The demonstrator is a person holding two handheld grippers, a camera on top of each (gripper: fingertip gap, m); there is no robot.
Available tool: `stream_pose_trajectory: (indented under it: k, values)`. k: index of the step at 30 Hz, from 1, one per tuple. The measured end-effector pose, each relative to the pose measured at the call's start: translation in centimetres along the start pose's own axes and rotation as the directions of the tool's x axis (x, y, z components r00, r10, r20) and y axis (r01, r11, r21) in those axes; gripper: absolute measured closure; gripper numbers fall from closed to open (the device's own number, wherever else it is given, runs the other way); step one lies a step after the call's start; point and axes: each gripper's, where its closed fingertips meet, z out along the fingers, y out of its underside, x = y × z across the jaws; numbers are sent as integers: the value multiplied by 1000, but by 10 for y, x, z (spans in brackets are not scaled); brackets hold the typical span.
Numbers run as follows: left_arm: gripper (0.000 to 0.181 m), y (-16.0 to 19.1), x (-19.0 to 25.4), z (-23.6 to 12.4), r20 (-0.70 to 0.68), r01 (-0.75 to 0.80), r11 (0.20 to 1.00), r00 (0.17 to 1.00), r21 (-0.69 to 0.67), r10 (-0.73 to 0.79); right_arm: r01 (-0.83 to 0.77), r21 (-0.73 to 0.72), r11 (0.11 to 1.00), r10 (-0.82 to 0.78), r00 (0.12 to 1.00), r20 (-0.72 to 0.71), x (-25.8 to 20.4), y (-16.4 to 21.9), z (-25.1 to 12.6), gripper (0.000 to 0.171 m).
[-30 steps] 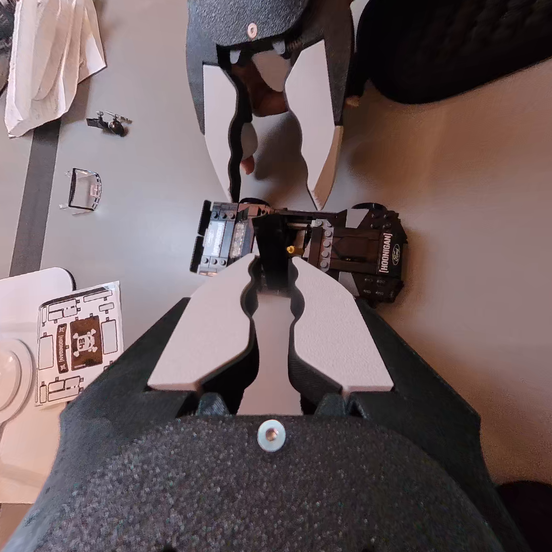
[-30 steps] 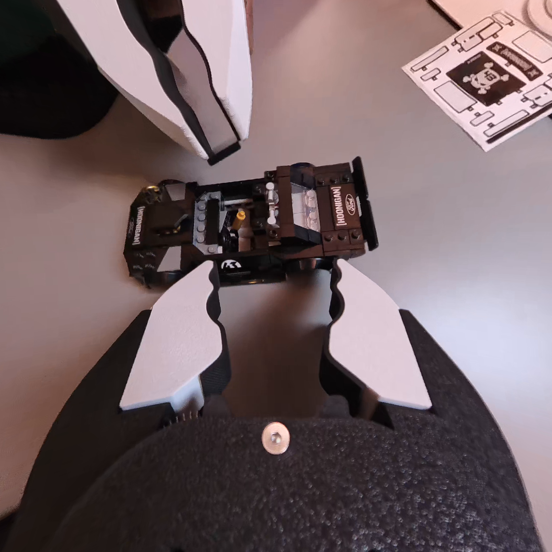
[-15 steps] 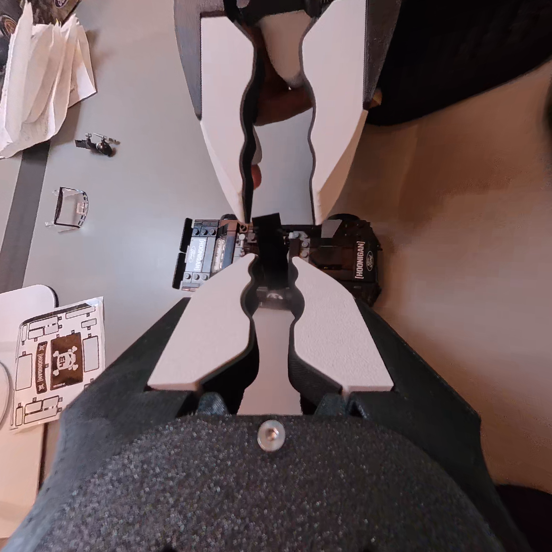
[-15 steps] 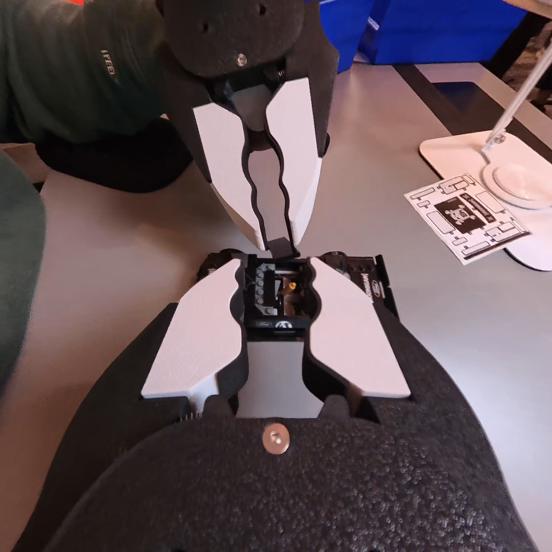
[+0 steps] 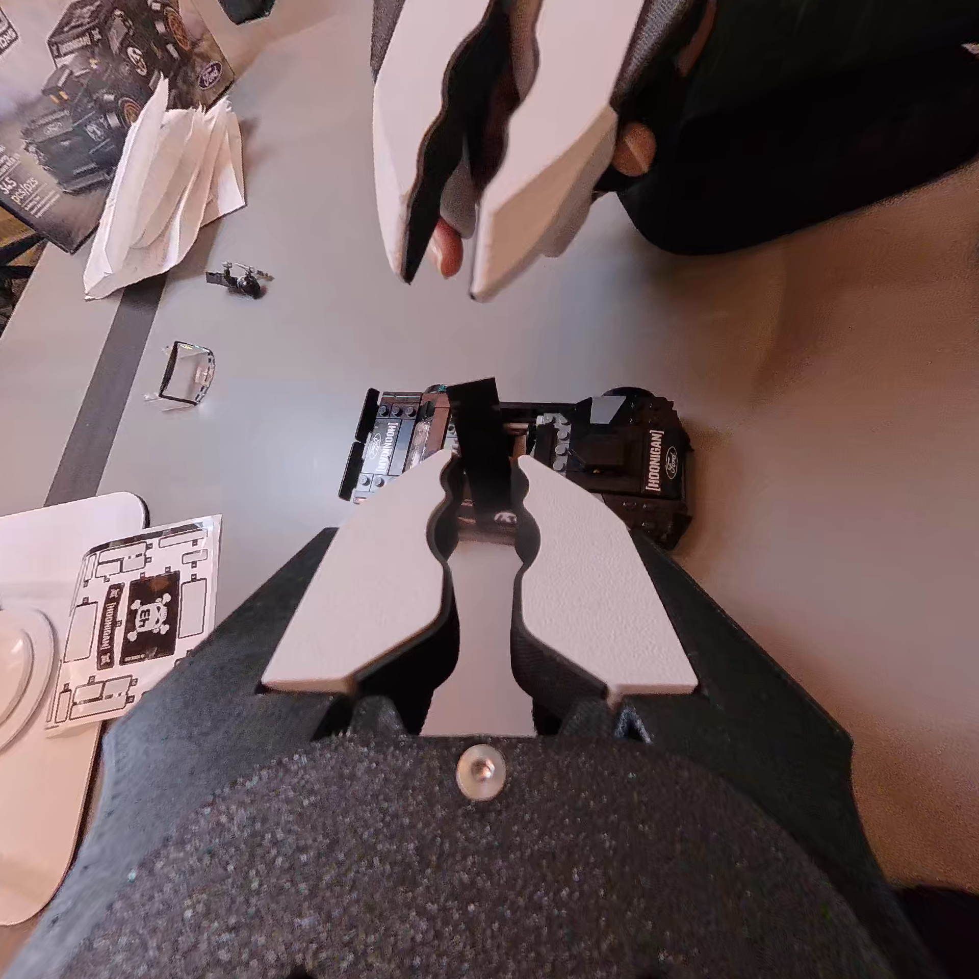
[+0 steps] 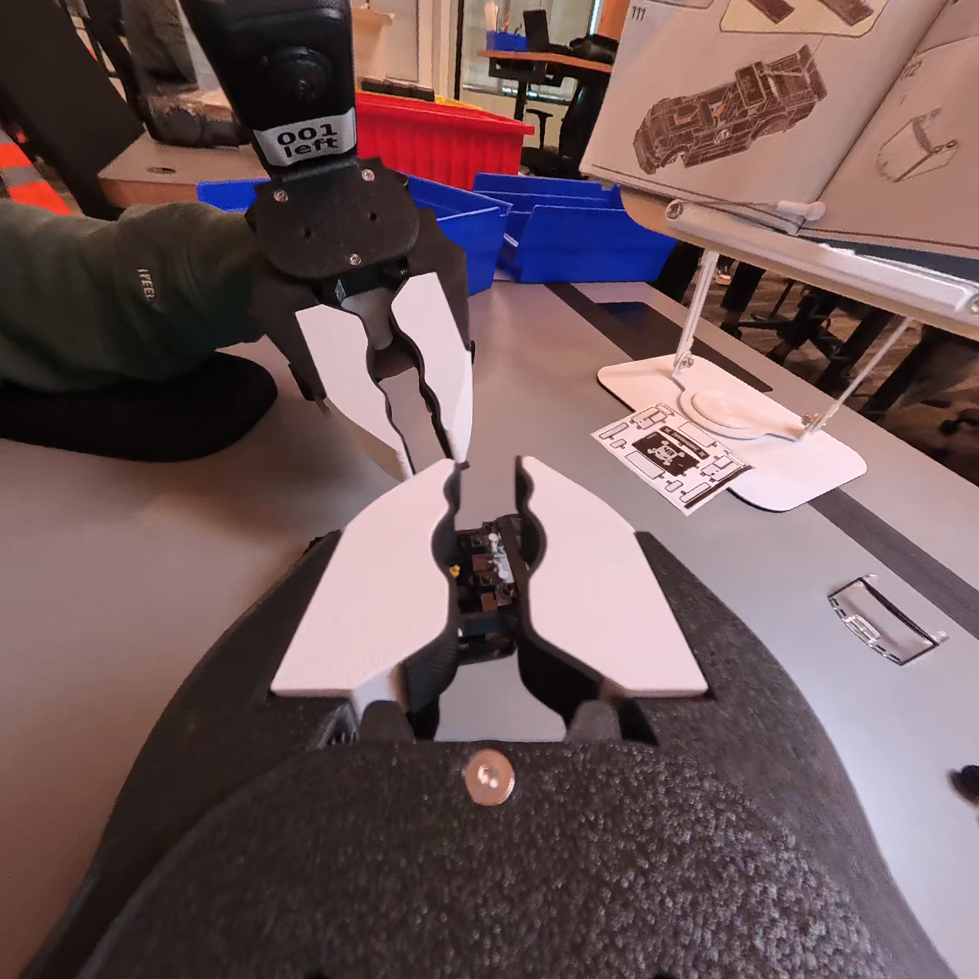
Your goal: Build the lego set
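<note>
Lego car (image 5: 609, 455) sits on grey tabletop (image 5: 296, 328), mid-surface. Left gripper (image 5: 482, 466) pinches flat black piece (image 5: 479, 439) upright over car's cabin. Right gripper (image 6: 487, 466) hovers above car, fingers slightly apart, nothing between them. Clear windshield piece (image 5: 185, 376) and sticker sheet (image 5: 132, 614) lie apart, toward lamp-base edge.

Writing present, not quoted here. White lettered stickers on black lego car (image 5: 609, 455), hood and rear. Printed sticker sheet (image 5: 138, 614) beside stand base. Printed box (image 5: 106, 79) far corner. White label (image 6: 304, 139) on left gripper (image 6: 432, 458) mount. Step numbers on open instruction booklet (image 6: 768, 106).
</note>
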Motion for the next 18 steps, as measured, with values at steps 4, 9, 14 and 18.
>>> stream_pose_trajectory:
  k: [4, 9, 14, 18]
  values:
    - [164, 2, 2, 1, -13, 1, 1000, 1000, 2, -1, 63, -67, 996, -61, 998, 35, -11, 11, 6, 144]
    - [164, 6, 6, 5, -20, -24, 999, 1000, -31, 24, 89, -141, 986, -77, 993, 87, -22, 27, 11, 147]
    - [164, 6, 14, 11, -37, -61, 996, 998, -70, 59, 114, -163, 980, -97, 989, 108, -28, 33, 13, 146]
    - [164, 9, 21, 16, -62, -84, 990, 995, -110, 77, 175, -188, 966, -153, 980, 129, -33, 39, 14, 150]
